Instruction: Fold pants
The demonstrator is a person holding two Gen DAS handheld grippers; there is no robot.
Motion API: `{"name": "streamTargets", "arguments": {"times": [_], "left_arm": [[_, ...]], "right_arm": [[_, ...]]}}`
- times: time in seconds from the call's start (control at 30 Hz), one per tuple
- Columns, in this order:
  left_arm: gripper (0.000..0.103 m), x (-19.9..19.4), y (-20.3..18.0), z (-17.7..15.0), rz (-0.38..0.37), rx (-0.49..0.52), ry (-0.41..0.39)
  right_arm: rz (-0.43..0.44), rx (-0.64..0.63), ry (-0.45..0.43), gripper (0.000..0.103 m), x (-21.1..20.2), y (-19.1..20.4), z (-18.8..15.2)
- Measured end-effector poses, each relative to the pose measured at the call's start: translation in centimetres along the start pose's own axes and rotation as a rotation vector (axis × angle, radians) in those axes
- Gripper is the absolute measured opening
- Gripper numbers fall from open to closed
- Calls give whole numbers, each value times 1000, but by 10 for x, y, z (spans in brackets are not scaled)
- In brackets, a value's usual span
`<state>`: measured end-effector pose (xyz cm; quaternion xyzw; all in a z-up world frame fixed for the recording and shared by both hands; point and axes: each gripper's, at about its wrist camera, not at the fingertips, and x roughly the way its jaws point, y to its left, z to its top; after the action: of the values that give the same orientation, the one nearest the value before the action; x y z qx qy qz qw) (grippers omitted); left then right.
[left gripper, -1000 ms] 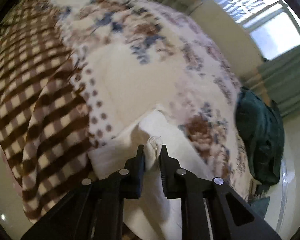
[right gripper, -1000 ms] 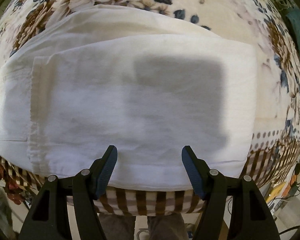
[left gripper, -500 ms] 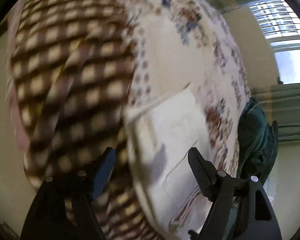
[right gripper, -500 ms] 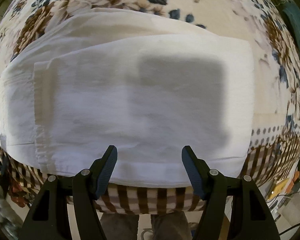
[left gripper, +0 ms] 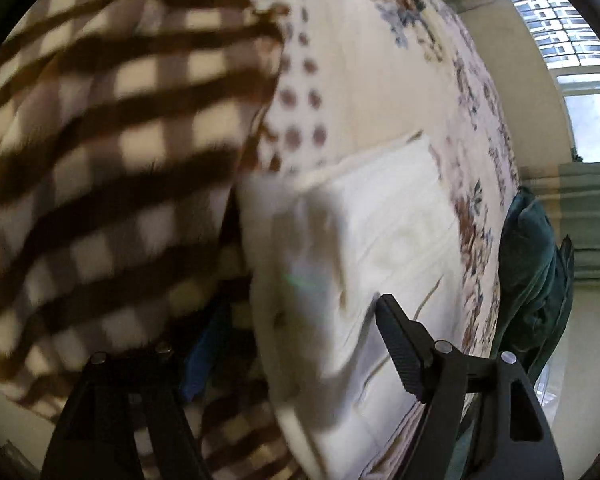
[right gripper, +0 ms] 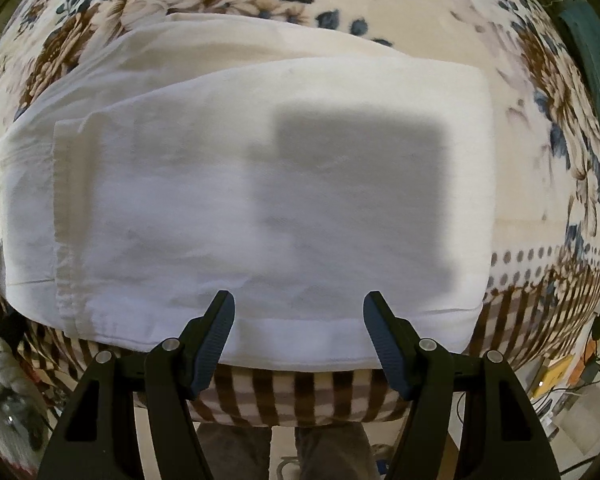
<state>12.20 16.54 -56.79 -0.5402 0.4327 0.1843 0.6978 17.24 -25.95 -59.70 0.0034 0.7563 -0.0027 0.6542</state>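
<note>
Pants: the white pants lie folded on the floral blanket, near its brown checked border, as a wide flat bundle with one layer doubled over another.
Visible layers: a hemmed edge runs down the left side of the top layer, with a lower layer showing past it on the left and along the far side.
Right gripper: the right gripper hangs straight above the near edge of the pants, jaws spread, nothing between them, not touching the cloth.
Left gripper: the left gripper is off the bundle's end, jaws spread and empty; the view is blurred, so I cannot tell how close it is to the cloth.
Done so far: at least one fold lengthwise and one across, by the look of the stacked layers.
Left to do: perhaps one more fold across, or only a smoothing of the uneven left end.
Elsewhere: a dark green cloth sits at the far edge of the bed, well apart from the pants.
</note>
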Motion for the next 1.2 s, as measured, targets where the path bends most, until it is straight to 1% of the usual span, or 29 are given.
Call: {"name": "streamTargets", "arguments": {"times": [0.03, 0.07, 0.1, 0.17, 0.23, 0.3, 0.37, 0.43, 0.47, 0.5, 0.53, 0.6, 0.7, 0.8, 0.87, 1.0, 1.1, 1.13, 1.17, 1.2], "left_arm": [[68, -2, -1, 3, -12, -1, -16], [49, -7, -2, 8, -26, -2, -43], [38, -10, -2, 11, -27, -2, -56], [37, -13, -4, 16, -53, 18, -67], [37, -11, -4, 18, -64, 38, -71], [44, 1, 1, 22, -84, 12, -43], [44, 15, 8, 26, -107, -17, -16], [43, 15, 4, 27, -120, -7, -30], [38, 12, -3, 26, -124, 19, -51], [25, 5, -11, 23, -134, 57, -76], [20, -1, -18, 20, -143, 96, -91], [19, -15, -40, 13, -143, 195, -117], [18, -37, -70, 3, -188, 278, -127], [18, -60, -107, -15, -233, 363, -140], [18, -74, -134, -34, -267, 430, -139], [18, -88, -188, -81, -339, 552, -79], [18, -89, -220, -124, -355, 647, -39], [18, -88, -228, -136, -350, 672, -32], [18, -83, -238, -154, -348, 711, -5], [18, -78, -244, -163, -343, 728, 10]], "right_arm": [[2, 0, -1, 69, 2, -2, -1], [3, -1, -3, 69, 1, -3, -1], [2, -3, -5, 69, 0, -6, -3], [4, -3, -9, 69, 5, -8, -5], [5, 0, -7, 69, 6, -9, -3], [11, 7, -1, 69, 11, -11, -4], [15, 11, -1, 69, 13, -14, -3], [7, 14, -5, 69, 14, -17, -1], [-2, 22, -11, 69, 13, -20, -1], [-14, 27, -13, 69, 13, -23, 0], [-31, 32, -13, 69, 13, -25, 1], [-40, 43, -15, 69, 13, -31, 4], [-34, 67, -22, 69, 11, -45, 7], [-11, 96, -32, 69, 6, -61, 7], [4, 113, -40, 69, 2, -72, 6], [16, 128, -58, 69, -11, -101, 3], [33, 162, -74, 69, -21, -130, 0], [40, 177, -80, 69, -24, -140, -1], [44, 188, -84, 69, -27, -148, -1], [46, 207, -90, 69, -29, -162, -2]]}}
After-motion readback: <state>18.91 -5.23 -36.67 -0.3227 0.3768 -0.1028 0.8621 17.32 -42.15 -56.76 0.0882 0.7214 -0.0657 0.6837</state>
